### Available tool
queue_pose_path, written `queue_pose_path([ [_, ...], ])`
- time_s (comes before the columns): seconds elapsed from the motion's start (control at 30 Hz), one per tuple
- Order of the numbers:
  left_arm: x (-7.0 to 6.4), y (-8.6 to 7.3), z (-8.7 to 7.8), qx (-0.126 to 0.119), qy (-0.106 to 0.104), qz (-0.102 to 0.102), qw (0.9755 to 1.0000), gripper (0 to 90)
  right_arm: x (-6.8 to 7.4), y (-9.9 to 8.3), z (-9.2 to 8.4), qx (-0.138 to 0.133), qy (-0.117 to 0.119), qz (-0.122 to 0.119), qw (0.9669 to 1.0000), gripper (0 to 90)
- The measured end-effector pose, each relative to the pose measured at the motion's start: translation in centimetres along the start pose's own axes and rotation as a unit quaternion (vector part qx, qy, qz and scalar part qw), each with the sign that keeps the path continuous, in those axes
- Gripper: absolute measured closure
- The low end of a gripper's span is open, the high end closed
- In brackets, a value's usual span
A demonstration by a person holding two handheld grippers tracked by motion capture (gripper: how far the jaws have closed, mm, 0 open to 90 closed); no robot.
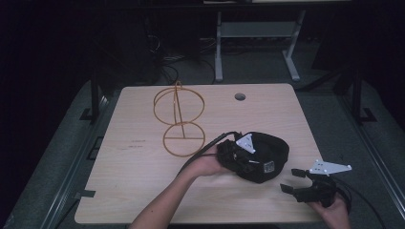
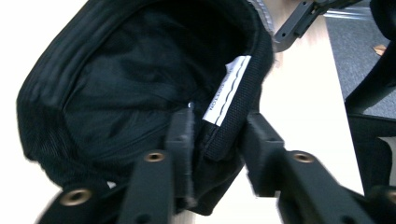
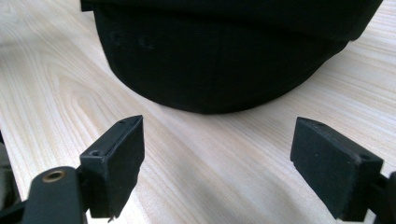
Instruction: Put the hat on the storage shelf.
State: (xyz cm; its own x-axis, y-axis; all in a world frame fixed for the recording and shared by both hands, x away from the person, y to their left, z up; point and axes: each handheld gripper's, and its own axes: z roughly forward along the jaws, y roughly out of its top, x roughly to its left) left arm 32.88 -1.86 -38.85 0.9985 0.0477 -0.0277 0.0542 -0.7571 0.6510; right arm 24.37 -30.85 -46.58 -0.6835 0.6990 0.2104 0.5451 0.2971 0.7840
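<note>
the black cap [image 1: 261, 157] lies upside down on the table [image 1: 143, 191], right of the gold wire stand [image 1: 180, 119]. the left gripper [image 2: 217, 135] pinches the cap's rim, one jaw inside, one outside. the right gripper [image 3: 217, 163] waits wide open and empty just beside the crown. likely best: bite the band deep, lift level, and keep the brim from dragging.

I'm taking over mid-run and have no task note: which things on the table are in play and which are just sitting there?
In play, as far as I can judge:
black cap, its rim between the left gripper jaws
right gripper, open, beside the cap
gold wire stand, possibly where the cap goes

Lying about:
table and its cable hole
</note>
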Motion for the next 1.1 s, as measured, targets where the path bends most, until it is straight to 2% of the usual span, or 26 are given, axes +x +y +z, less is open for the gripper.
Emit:
queue_pose_path([
  [0.1,-0.1,0.3,0.0,-0.006,-0.006,0.004,1.0000,76.1,0.0,0.0,-0.1,-0.004,0.001,0.001,1.0000,17.2],
  [0.3,0.3,1.3,-0.5,-0.017,-0.009,-0.001,0.9998,78.8,0.1,0.1,-0.2,-0.010,0.006,0.007,0.9999,17.2],
  [0.5,0.8,2.6,-2.0,-0.053,-0.002,-0.020,0.9984,79.8,0.6,0.5,-0.5,-0.030,0.011,0.005,0.9995,16.2],
  [0.73,1.5,3.6,-3.9,-0.091,0.001,-0.042,0.9949,80.2,1.3,1.6,-0.9,-0.064,0.009,-0.004,0.9979,16.2],
  [0.87,1.8,3.9,-5.1,-0.122,-0.001,-0.060,0.9907,80.4,1.6,2.5,-1.1,-0.086,0.011,-0.008,0.9962,16.3],
  [0.97,2.0,4.2,-5.7,-0.130,-0.001,-0.068,0.9892,80.5,1.8,2.9,-1.1,-0.090,0.010,-0.008,0.9959,16.4],
  [1.1,2.1,4.6,-6.5,-0.143,0.003,-0.069,0.9873,80.4,2.3,3.9,-1.2,-0.102,0.003,-0.020,0.9945,16.6],
])
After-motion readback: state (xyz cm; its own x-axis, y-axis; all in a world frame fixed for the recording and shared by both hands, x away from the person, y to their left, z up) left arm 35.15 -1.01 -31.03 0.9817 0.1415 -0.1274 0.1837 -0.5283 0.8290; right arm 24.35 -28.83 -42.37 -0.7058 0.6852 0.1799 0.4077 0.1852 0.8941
